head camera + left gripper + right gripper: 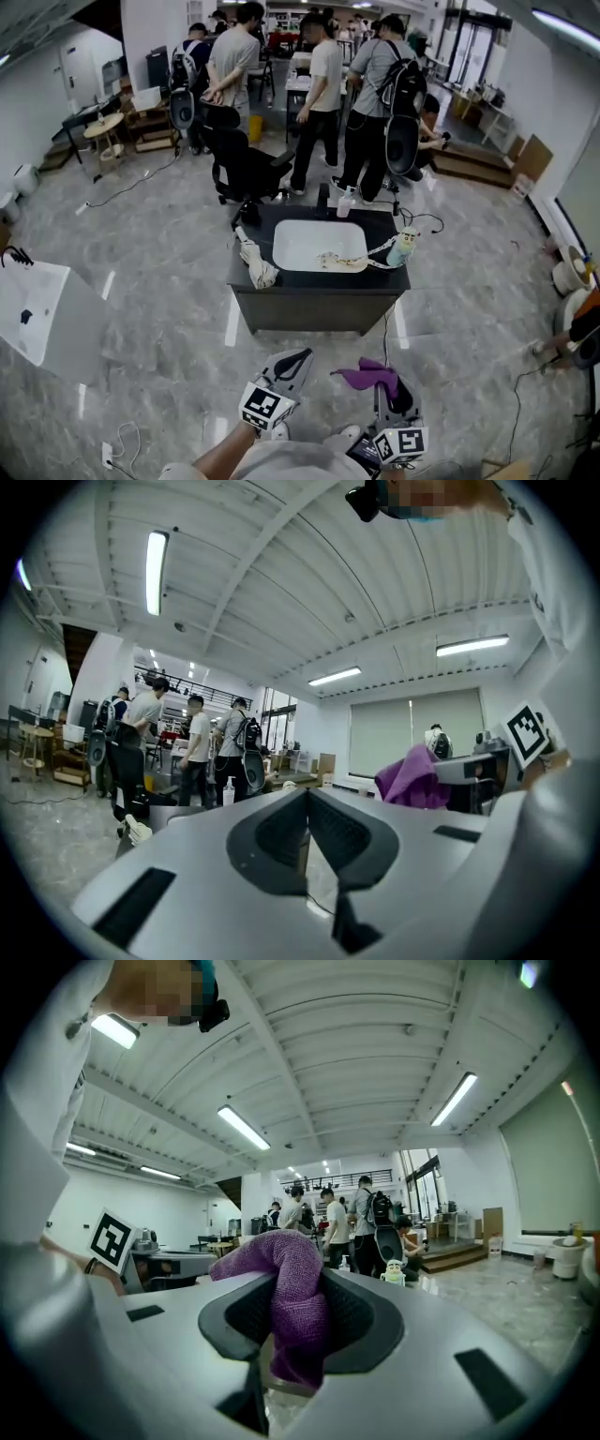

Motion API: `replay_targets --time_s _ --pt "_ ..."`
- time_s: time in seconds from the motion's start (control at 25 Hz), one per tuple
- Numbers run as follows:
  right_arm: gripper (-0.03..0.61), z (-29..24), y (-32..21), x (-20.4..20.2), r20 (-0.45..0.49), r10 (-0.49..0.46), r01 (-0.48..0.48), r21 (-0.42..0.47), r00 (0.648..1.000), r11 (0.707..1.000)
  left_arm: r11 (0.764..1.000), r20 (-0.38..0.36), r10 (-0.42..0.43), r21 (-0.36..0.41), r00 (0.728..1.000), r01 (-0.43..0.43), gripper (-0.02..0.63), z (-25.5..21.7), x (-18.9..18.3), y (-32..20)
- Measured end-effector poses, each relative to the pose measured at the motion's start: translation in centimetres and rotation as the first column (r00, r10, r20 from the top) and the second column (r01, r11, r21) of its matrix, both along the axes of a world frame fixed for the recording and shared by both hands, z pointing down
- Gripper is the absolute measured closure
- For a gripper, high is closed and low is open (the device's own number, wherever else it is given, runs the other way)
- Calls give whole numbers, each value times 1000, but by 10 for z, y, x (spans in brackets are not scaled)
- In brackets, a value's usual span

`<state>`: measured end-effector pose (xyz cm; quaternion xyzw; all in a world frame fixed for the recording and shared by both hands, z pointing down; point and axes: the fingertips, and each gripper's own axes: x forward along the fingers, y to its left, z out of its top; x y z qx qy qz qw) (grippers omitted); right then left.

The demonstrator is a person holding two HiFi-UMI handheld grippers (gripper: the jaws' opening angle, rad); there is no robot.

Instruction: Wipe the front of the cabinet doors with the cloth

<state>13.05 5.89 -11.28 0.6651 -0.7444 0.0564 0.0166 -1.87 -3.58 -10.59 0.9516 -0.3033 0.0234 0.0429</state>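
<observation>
While the right tongs (298, 1326) pinch the one purple cloth (286, 1260) low in the middle of their own view, only the head view shows the one dark cabinet (314, 311). It stands mid-frame, well apart from both tongs at the bottom. The left tongs (307, 799) are pressed together, holding nothing. Two tongs in all.

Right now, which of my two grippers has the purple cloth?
The right gripper: its jaws are clamped on the purple cloth, which droops between them. The left gripper has its jaws together with nothing between them.
</observation>
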Motion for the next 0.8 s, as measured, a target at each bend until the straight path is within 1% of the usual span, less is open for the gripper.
replay_targets --time_s 0.12,0.2,0.36,0.48,0.56,0.68,0.8 --pt "448 2 12 -6 14 55 -55 -8 998 998 998 8 57 -9 998 -57 607 9 0 9" --pt "448 4 22 -6 20 77 -77 -18 997 997 997 5 74 -7 997 -73 607 11 -4 16" --pt "448 5 35 -7 19 84 -84 -27 996 996 999 -6 42 -12 999 -42 607 8 -16 26" --pt "448 0 42 -9 -19 65 -65 -15 998 998 999 -30 14 -30 999 -14 607 4 -20 37" --pt "448 -3 51 -10 -34 46 -46 -2 998 999 999 -21 20 -32 1000 -21 607 3 -16 50" --pt "448 -5 75 -2 -25 39 -40 -1 999 999 999 9 33 -25 999 -33 607 4 -1 75" --pt "448 -8 110 18 -31 50 -50 -10 998 999 999 -2 32 -24 1000 -32 607 -3 21 109"
